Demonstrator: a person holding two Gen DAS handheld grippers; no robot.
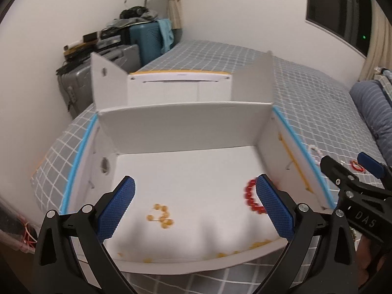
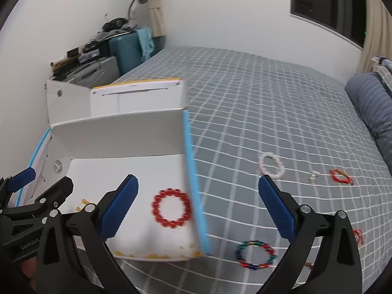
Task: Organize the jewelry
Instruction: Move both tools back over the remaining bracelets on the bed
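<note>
An open white box (image 1: 186, 125) with blue edges lies on the grey checked bed; it also shows in the right wrist view (image 2: 117, 134). Inside it lie a red bead bracelet (image 2: 171, 207), partly hidden behind my finger in the left wrist view (image 1: 250, 196), and a yellow bead bracelet (image 1: 161, 216). My left gripper (image 1: 193, 205) is open and empty above the box floor. My right gripper (image 2: 198, 208) is open and empty over the box's right edge. On the bed lie a multicoloured bracelet (image 2: 256, 254), a pink-white bracelet (image 2: 270, 166), a red cord bracelet (image 2: 340, 176) and a small silver piece (image 2: 313, 177).
The box's raised lid (image 1: 178, 85) stands behind it. Suitcases and clutter (image 1: 110, 54) stand by the wall at the far left. A striped blue pillow (image 2: 372, 112) lies at the right. Another red cord piece (image 2: 358, 235) lies by my right gripper's finger.
</note>
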